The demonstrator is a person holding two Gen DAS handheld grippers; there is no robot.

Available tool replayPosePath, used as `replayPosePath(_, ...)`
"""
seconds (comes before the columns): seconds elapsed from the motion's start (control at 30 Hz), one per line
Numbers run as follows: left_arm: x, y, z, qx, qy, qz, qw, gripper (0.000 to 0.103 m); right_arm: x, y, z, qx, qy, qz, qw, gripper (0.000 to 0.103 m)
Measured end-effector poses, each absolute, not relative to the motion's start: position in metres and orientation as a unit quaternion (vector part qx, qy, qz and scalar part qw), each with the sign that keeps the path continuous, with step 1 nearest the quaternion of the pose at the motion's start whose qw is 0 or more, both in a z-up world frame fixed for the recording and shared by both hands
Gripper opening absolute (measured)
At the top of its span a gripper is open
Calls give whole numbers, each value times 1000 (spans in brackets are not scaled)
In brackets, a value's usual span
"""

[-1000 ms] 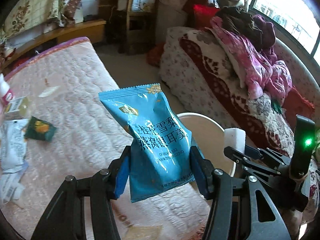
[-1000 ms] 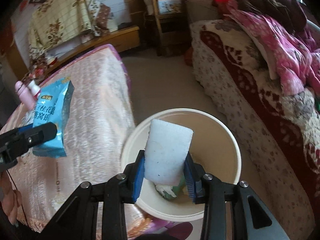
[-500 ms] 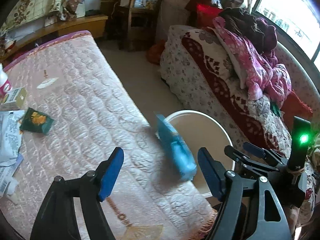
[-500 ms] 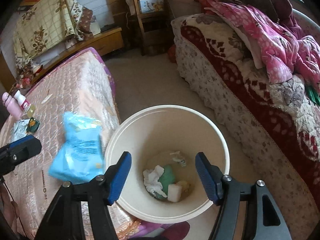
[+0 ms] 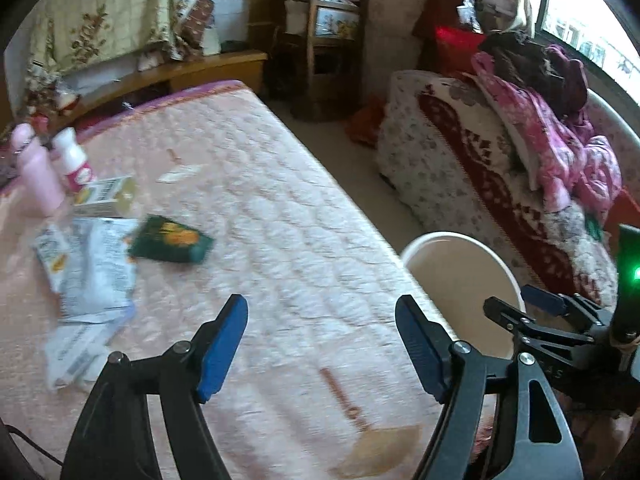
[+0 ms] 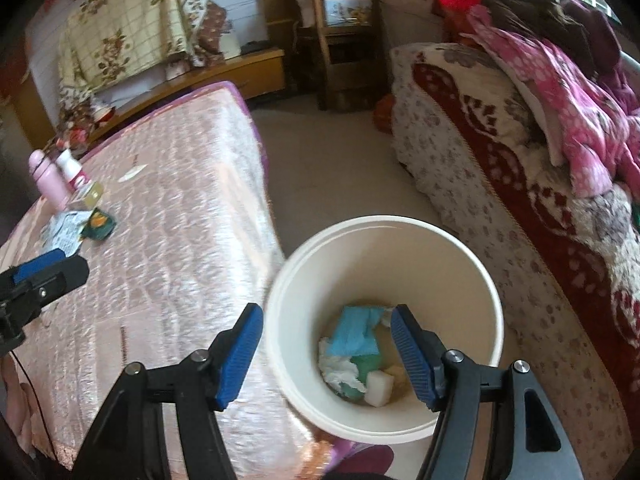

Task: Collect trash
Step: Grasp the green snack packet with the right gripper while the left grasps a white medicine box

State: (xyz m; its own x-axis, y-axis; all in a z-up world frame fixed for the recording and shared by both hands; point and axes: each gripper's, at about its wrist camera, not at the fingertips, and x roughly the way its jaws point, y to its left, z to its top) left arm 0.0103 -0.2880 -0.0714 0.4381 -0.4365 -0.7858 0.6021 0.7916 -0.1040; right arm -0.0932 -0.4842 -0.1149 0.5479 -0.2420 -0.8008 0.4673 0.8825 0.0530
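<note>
pink quilted bed (image 5: pixel 280 208), wooden shelf (image 5: pixel 324 40)

One bucket (image 6: pixel 384 228) holds one blue packet (image 6: pixel 354 332), one white block (image 6: pixel 378 388) and one crumpled tissue (image 6: pixel 338 370). On the mattress (image 5: pixel 280 208): two bottles, pink (image 5: pixel 38 172) and white (image 5: pixel 74 160), one small box (image 5: pixel 106 196), one green packet (image 5: pixel 170 240).

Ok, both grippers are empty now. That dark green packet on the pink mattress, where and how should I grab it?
Take the green packet with the open left gripper, probably from above. It lies flat on the mattress, so straddle its narrow width and pinch it near the right-hand end, which points away from the white wrappers beside it.
</note>
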Motion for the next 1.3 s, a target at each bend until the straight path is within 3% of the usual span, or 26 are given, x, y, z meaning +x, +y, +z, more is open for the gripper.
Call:
replayPosePath(0.8,59,-90,-72,42,439,-163,882,77,-1,-336,-118,54,457,-71,885,70)
replayPosePath(0.9,61,-71,-80,51,447,-160,879,78,7,-323,-120,40,470,-67,879,76)
replayPosePath(1.3,83,-87,-101,47,468,-190,862,78,37,-296,-123,11,485,-36,874,76)
